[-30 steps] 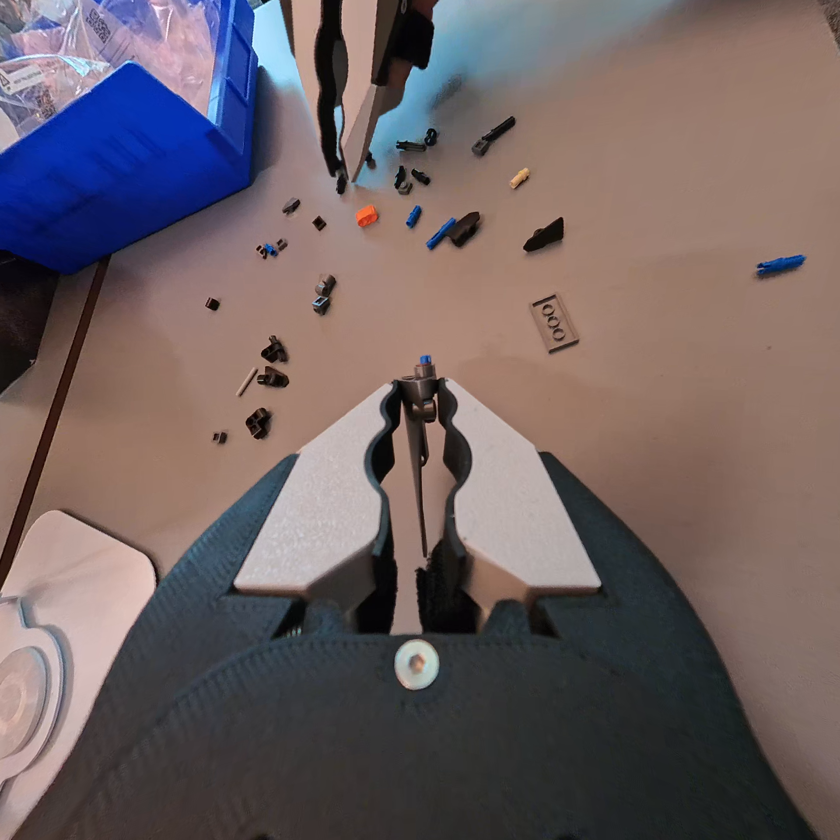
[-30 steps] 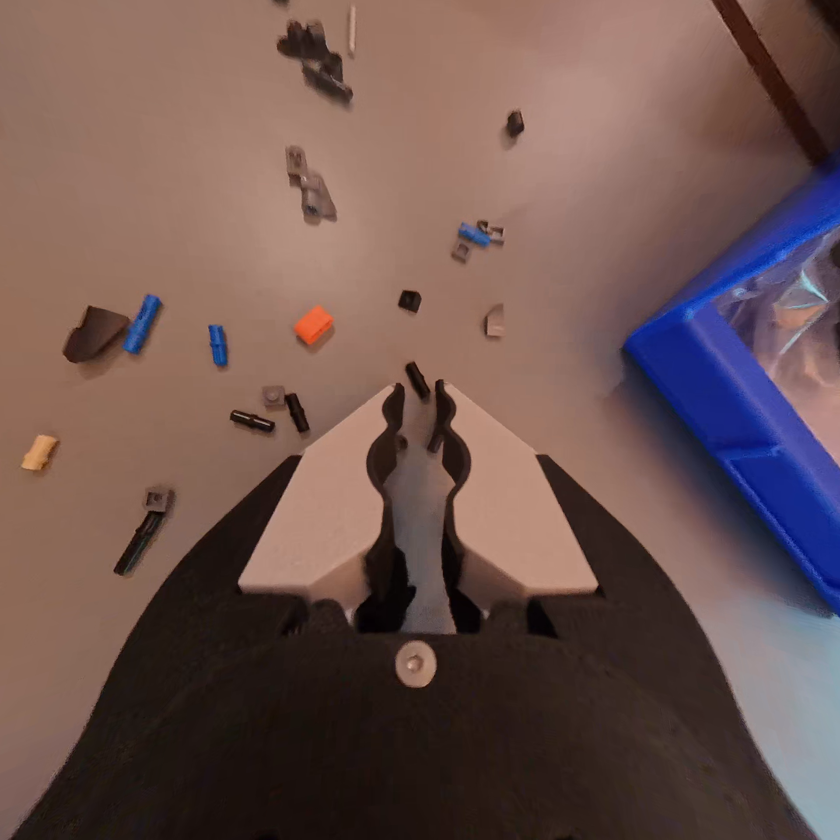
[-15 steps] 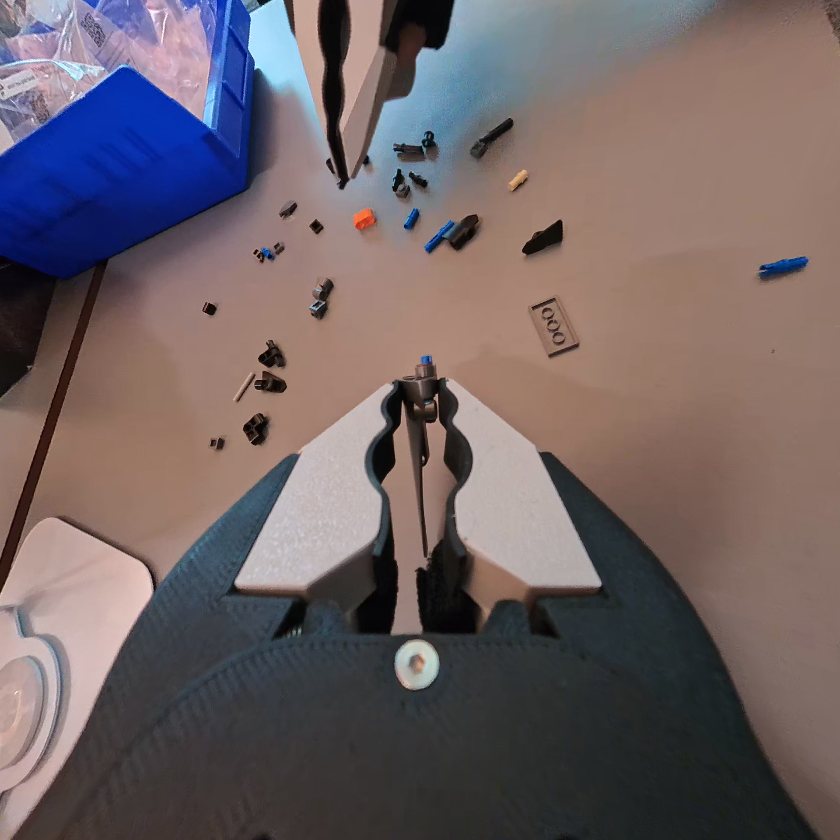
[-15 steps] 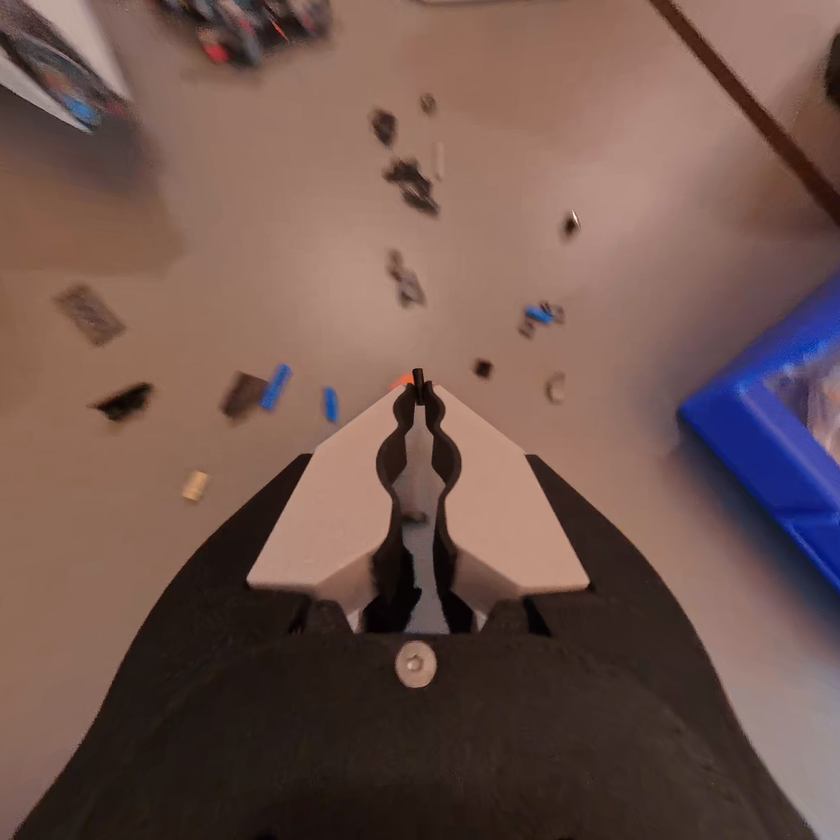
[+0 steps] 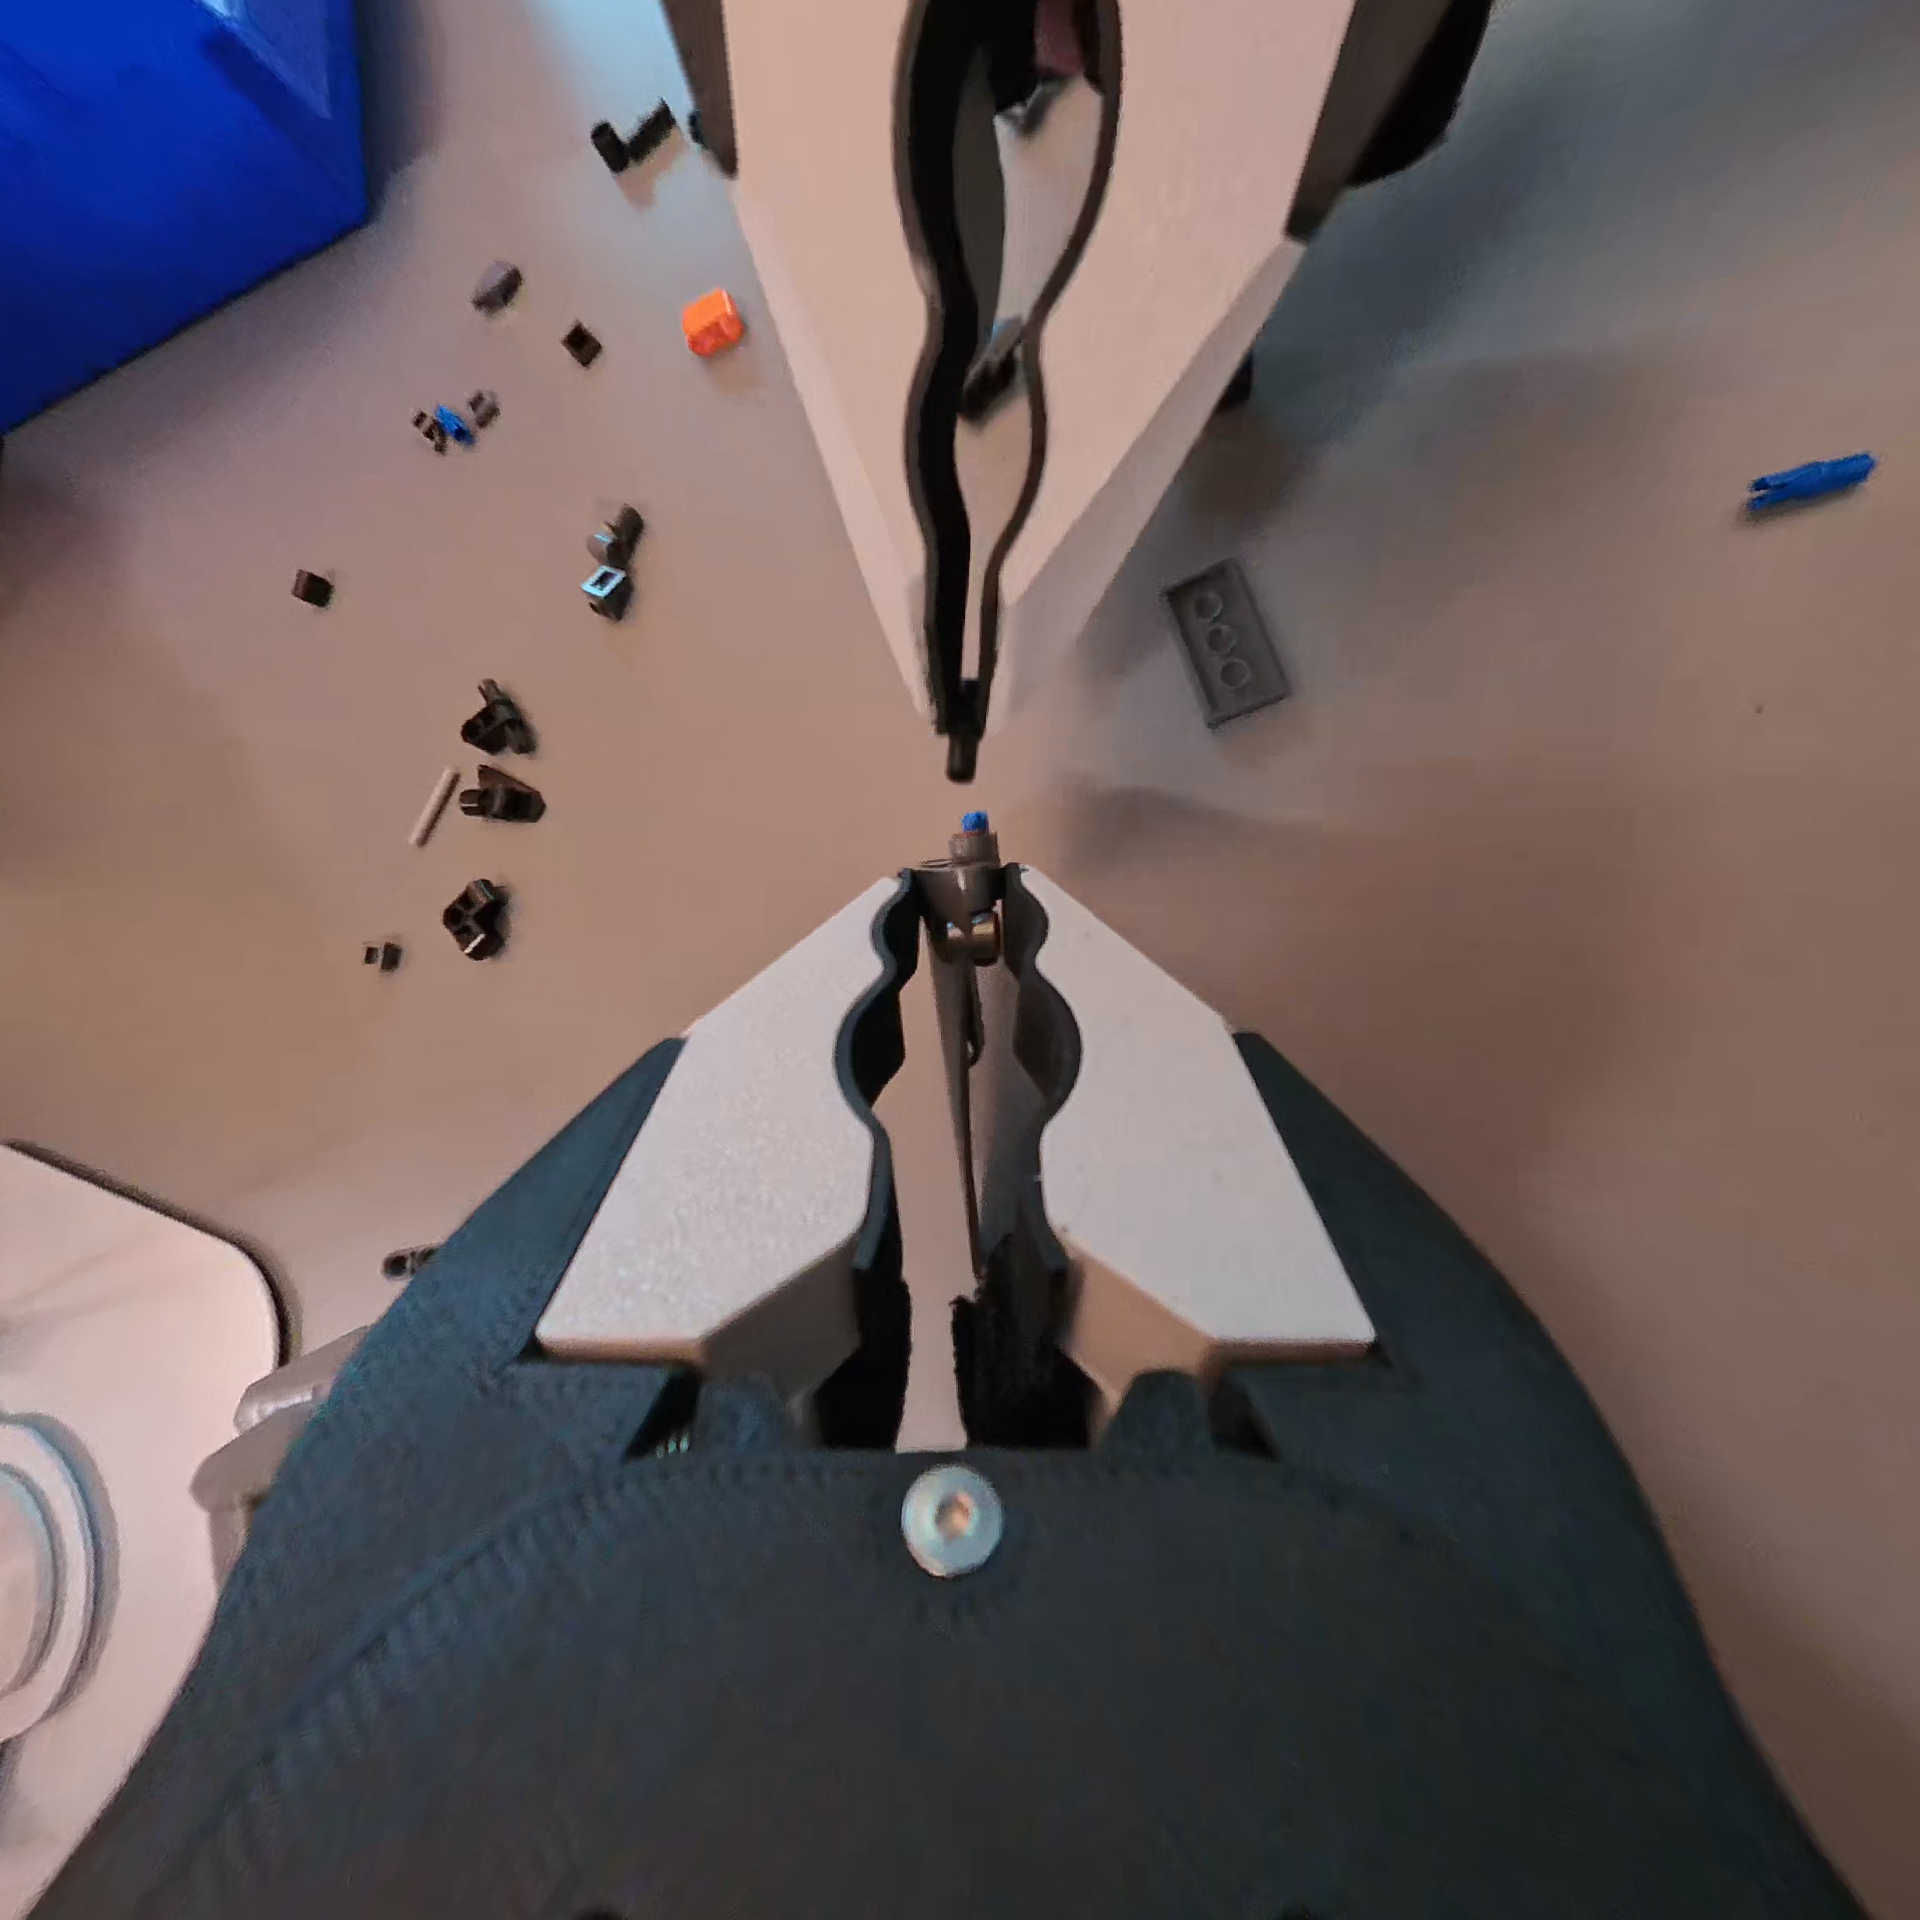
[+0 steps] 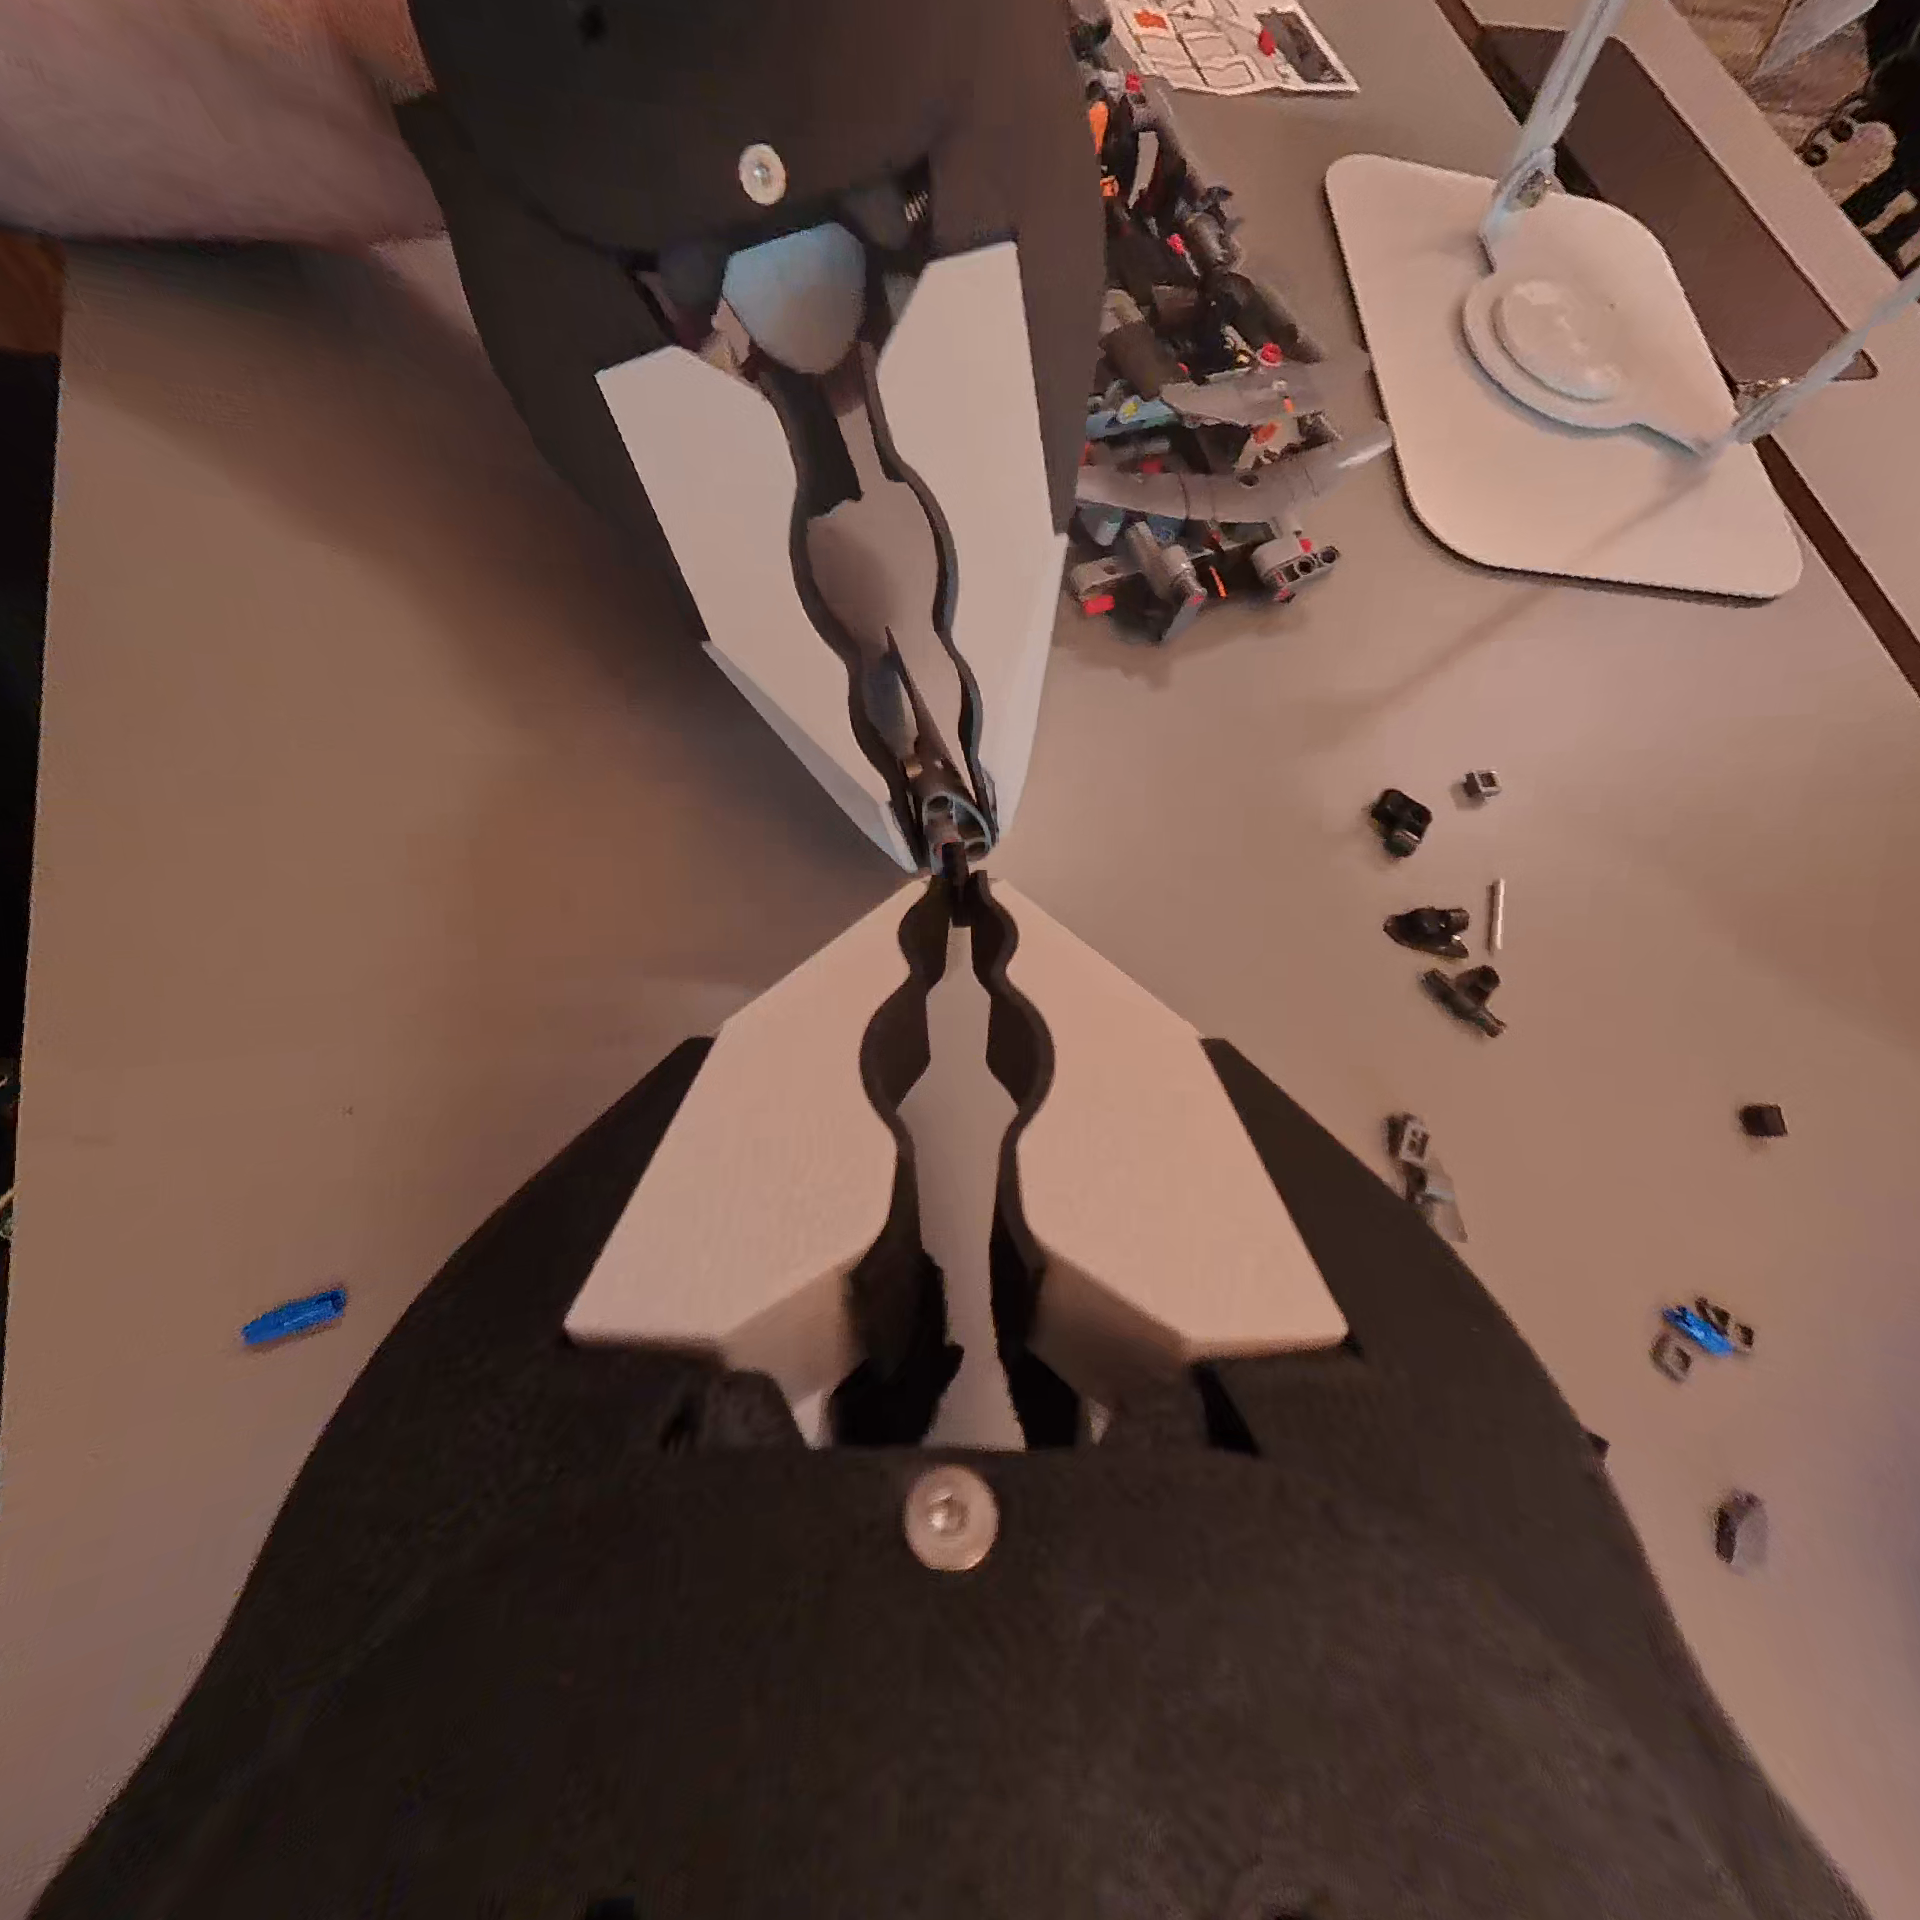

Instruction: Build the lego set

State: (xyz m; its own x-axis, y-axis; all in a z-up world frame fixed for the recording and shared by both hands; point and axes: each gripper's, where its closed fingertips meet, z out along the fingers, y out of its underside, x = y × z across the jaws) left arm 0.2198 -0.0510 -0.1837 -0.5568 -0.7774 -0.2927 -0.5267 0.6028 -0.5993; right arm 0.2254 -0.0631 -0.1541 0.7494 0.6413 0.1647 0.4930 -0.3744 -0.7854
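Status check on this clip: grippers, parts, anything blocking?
Left gripper shut on grey connector piece with blue pin tip. Right gripper shut on black pin. Tips facing, small gap showing. Nothing between them.

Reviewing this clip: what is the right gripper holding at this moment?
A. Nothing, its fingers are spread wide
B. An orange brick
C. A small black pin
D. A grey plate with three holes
C: the right gripper is shut on a small black pin, pointed at the blue-tipped grey piece held by the left gripper.
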